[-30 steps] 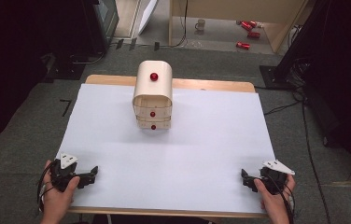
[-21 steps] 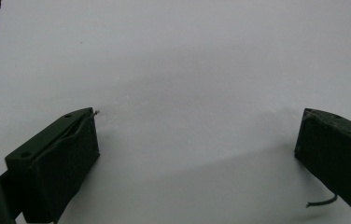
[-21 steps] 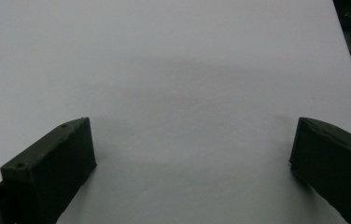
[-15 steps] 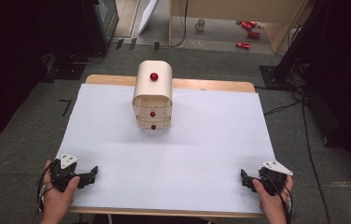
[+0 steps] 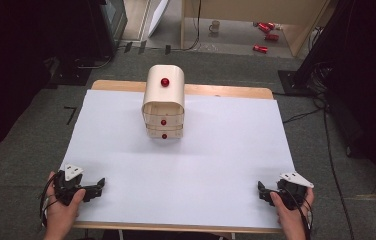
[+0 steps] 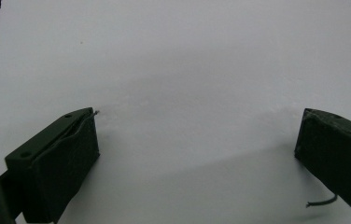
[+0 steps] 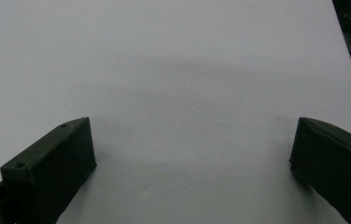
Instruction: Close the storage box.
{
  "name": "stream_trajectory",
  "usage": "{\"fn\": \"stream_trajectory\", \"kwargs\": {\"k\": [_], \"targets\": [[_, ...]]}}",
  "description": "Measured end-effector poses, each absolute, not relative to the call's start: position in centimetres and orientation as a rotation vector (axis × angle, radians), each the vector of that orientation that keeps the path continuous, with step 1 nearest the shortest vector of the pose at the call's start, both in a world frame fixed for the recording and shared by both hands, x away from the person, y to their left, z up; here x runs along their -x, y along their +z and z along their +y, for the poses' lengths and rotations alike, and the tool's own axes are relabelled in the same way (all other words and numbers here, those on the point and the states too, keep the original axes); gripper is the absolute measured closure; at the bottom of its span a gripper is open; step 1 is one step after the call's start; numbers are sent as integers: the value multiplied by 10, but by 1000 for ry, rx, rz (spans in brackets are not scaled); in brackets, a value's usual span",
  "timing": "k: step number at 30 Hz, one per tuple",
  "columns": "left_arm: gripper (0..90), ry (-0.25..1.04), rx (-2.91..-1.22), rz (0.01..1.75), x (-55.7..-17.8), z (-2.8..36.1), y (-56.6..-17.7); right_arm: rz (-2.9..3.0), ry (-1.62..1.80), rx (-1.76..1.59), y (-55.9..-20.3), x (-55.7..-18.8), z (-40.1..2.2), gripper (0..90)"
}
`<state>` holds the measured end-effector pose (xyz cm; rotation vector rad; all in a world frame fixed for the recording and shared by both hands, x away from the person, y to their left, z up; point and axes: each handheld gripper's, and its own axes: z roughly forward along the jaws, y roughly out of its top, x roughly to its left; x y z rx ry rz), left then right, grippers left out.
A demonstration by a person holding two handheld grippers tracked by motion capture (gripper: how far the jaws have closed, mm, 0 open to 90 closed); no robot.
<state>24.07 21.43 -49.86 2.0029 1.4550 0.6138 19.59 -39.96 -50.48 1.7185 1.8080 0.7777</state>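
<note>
High view: a small wooden drawer chest (image 5: 164,107), rigid, probably light, stands well ahead of both empty, spread tongs, left (image 5: 99,187) and right (image 5: 261,190); its red knobs (image 5: 164,122) offer the grip.

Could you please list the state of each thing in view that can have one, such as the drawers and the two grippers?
Wooden drawer cabinet: upright at the far middle of the table, all drawers shut, red knobs facing the person.
Left gripper: open, holding nothing, low at the near left corner of the white table cover.
Right gripper: open, holding nothing, low at the near right corner.
</note>
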Motion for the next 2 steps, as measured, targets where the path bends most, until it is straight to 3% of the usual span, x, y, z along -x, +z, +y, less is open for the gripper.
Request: {"fn": "stream_trajectory", "kwargs": {"k": [2], "targets": [[0,614,-2003,1455,-241,214,-499,1808,777,-1719,-505,-196,-400,0]]}}
